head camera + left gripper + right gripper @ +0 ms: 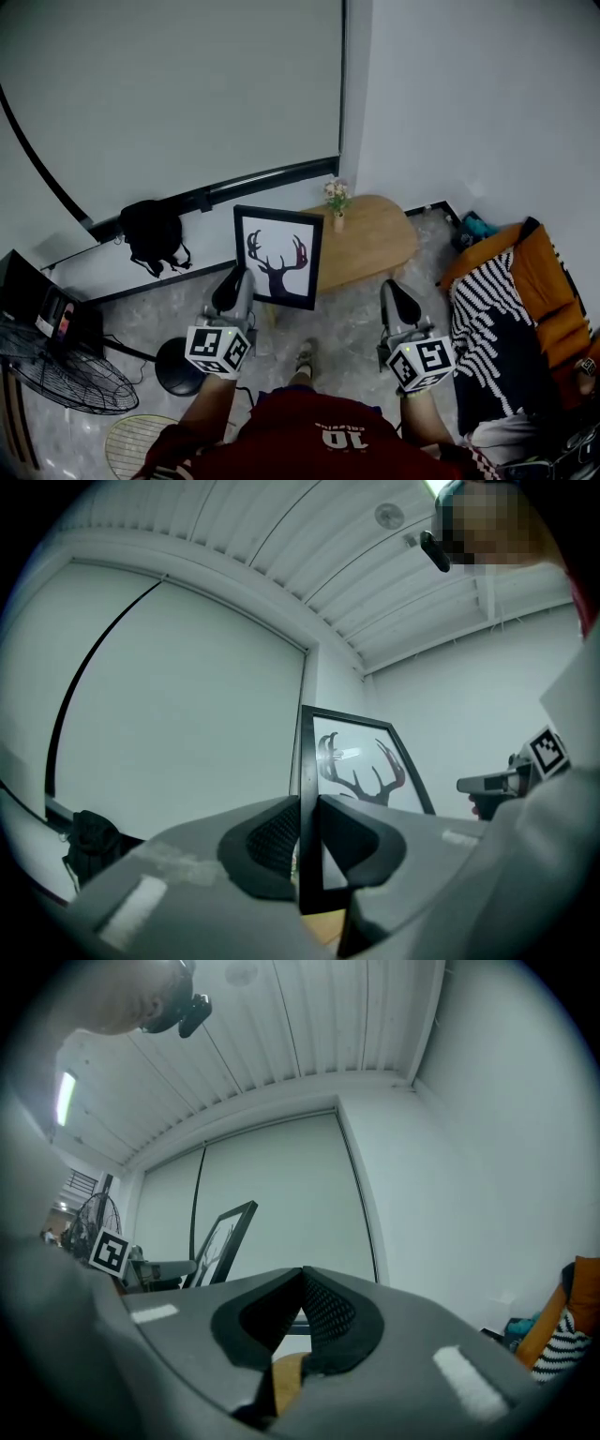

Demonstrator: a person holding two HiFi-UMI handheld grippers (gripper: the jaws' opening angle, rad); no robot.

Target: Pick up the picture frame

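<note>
1. While the left gripper's [305, 829] jaws clamp its thin black left edge, the rectangular picture frame [277, 257] stands upright, with a dark antler print under glossy glass.
2. Right gripper [300, 1283]: jaws together, empty.
3. Behind is a rounded wooden worktop [370, 239], a speckled floor [347, 314] and plain white walls [469, 103].

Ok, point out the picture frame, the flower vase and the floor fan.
picture frame [277, 256], head view, on the deer print.
flower vase [337, 222], head view, on the vase body.
floor fan [73, 382], head view, on its wire grille.

place: living rm | cues: sofa [548, 281], coffee tbl [375, 246], floor fan [66, 373]
</note>
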